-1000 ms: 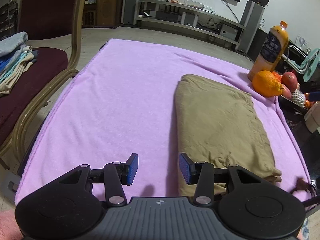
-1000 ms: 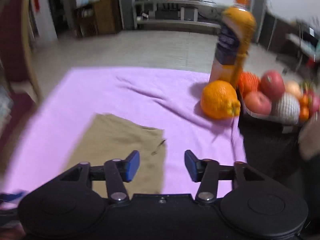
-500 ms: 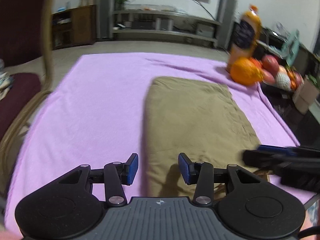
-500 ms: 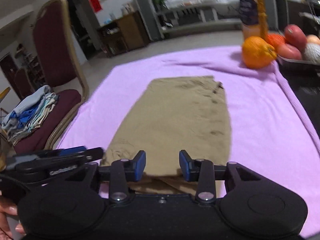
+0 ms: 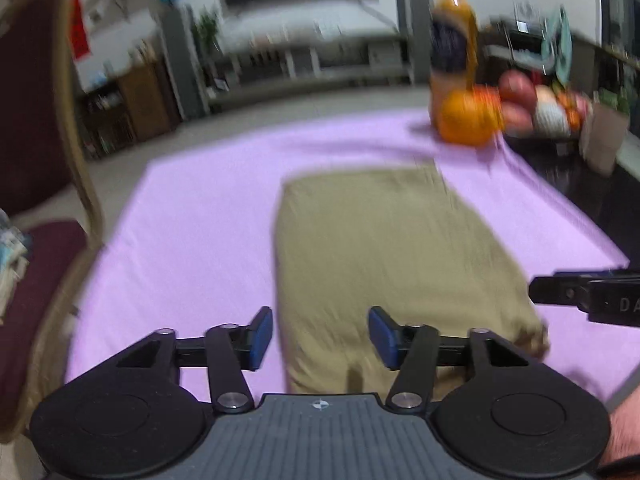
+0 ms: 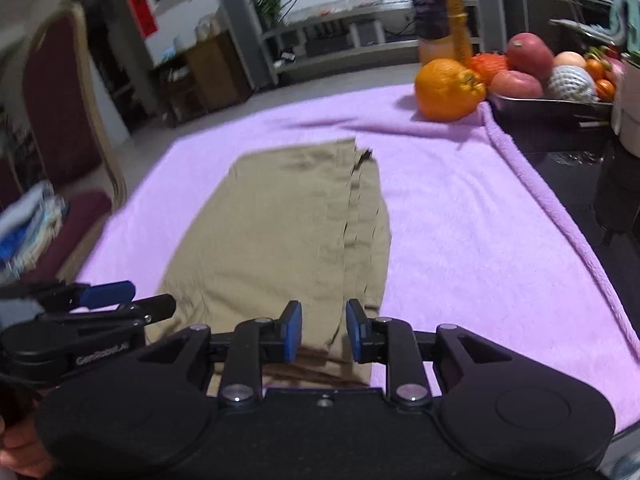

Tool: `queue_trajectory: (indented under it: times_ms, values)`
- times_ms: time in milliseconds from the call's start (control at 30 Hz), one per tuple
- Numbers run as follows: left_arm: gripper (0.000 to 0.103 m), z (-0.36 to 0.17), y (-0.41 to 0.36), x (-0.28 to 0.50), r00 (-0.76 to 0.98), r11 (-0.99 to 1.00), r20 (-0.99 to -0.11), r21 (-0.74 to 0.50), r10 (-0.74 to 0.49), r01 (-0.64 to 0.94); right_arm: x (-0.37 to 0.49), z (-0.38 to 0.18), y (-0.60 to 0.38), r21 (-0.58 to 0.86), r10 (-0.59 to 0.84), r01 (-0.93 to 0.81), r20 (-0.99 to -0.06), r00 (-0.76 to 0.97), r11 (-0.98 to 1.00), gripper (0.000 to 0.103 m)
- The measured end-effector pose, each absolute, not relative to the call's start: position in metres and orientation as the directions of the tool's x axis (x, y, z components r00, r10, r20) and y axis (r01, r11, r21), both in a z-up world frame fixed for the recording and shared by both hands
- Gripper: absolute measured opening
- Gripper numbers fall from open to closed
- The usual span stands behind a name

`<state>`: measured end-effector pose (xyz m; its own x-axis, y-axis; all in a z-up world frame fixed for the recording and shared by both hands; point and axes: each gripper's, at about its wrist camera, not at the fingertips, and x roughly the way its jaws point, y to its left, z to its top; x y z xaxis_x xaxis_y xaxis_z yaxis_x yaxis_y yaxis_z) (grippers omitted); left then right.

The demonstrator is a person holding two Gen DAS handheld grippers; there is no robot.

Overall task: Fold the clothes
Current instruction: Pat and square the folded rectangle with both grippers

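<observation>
Both grippers at near hem of khaki garment, which lies folded lengthwise on the purple-covered table.
Right hand-held gripper narrow, closing, cloth edge between pads; left hand-held gripper opening, empty. Risk: pinching top layers only, so the stack splays on lifting.

folded garment showing plain khaki tan | cloth under it showing lilac | chair showing maroon padding, gold frame | gripper pads showing blue on black | round fruit showing orange | bottle showing orange, dark label
</observation>
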<state>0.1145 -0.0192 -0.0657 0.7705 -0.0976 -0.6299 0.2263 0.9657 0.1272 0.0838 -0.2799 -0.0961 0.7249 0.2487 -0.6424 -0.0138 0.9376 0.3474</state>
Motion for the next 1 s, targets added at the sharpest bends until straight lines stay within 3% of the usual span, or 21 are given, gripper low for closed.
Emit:
queue_trajectory:
  times_ms: [67, 233, 433, 500, 633, 733, 800, 867, 900, 1000]
  values:
    - [0.059, -0.056, -0.016, 0.122, 0.775, 0.969, -0.621, 0.100, -0.117, 0.227, 0.089, -0.089, -0.291, 0.428, 0.280, 0.003, -0.596, 0.753, 0.904, 0.024]
    - [0.061, -0.069, -0.024, 0.161, 0.708, 0.974, -0.700, 0.081, -0.096, 0.212, 0.111, -0.086, -0.302, 0.545, 0.315, 0.021, -0.515, 0.798, 0.838, 0.024]
    - [0.038, -0.093, -0.017, 0.190, 0.609, 0.983, -0.777, -0.070, -0.162, 0.172, 0.146, -0.100, -0.301, 0.652, 0.357, 0.047, -0.473, 0.805, 0.757, 0.026]
    - [0.036, -0.099, -0.018, 0.190, 0.599, 0.975, -0.773, -0.119, -0.211, 0.190, 0.162, -0.104, -0.297, 0.694, 0.395, 0.032, -0.446, 0.803, 0.719, 0.026]
    - [0.035, -0.109, -0.033, 0.188, 0.620, 0.973, -0.760, -0.069, -0.195, 0.221, 0.208, -0.125, -0.288, 0.803, 0.527, 0.016, -0.406, 0.747, 0.596, 0.027]
    - [0.035, -0.107, -0.039, 0.185, 0.626, 0.968, -0.754, -0.049, -0.199, 0.248, 0.253, -0.150, -0.270, 0.862, 0.692, -0.027, -0.387, 0.610, 0.506, 0.027]
    - [0.035, -0.107, -0.040, 0.183, 0.627, 0.963, -0.751, -0.042, -0.206, 0.267, 0.277, -0.170, -0.262, 0.859, 0.726, -0.022, -0.418, 0.546, 0.511, 0.027]
    - [0.035, -0.107, -0.041, 0.181, 0.625, 0.958, -0.750, -0.040, -0.217, 0.284, 0.294, -0.191, -0.266, 0.826, 0.684, 0.016, -0.477, 0.553, 0.563, 0.005]
    - [0.036, -0.106, -0.042, 0.182, 0.622, 0.956, -0.750, -0.044, -0.222, 0.289, 0.300, -0.203, -0.277, 0.841, 0.674, 0.047, -0.464, 0.575, 0.539, 0.000]
    - [0.037, -0.106, -0.044, 0.183, 0.616, 0.953, -0.753, -0.048, -0.231, 0.299, 0.299, -0.215, -0.318, 0.840, 0.523, 0.138, -0.446, 0.727, 0.525, 0.000]
